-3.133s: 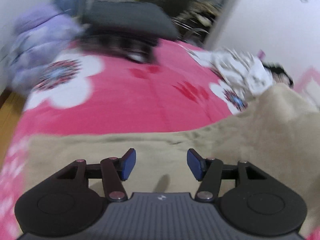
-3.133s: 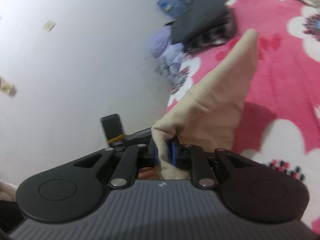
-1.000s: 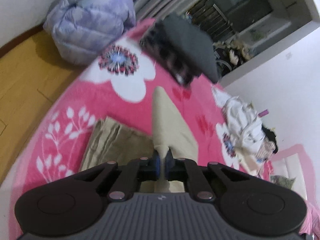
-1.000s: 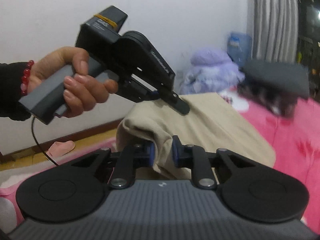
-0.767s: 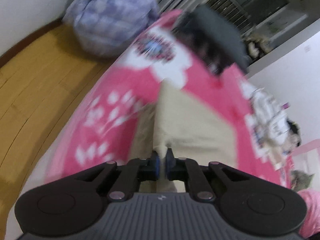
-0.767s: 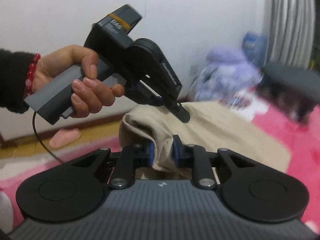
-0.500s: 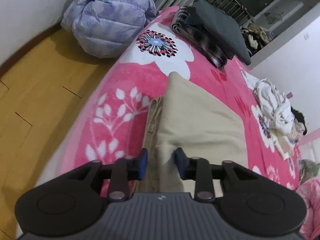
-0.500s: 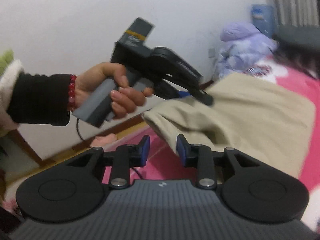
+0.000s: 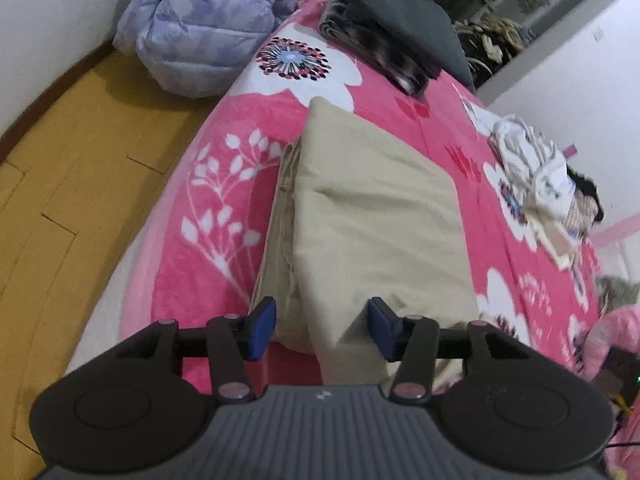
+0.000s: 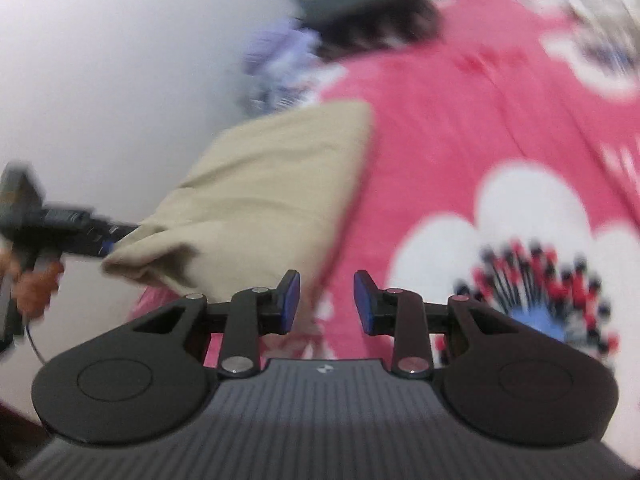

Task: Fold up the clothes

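Both grippers let go since 1 s ago; left gripper (image 9: 322, 330) & right gripper (image 10: 326, 304) jaws released; beige cloth (image 9: 372, 216) lies doubled on bed (image 9: 200, 184), fold set.

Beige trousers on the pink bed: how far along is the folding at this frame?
Done: the beige trousers lie folded over on the pink floral blanket, a dark stack already folded behind them. In hand: nothing; the left hand-held gripper and right hand-held gripper are both open. Left: the lower layer sticks out along one edge, and a crumpled white garment waits unfolded.
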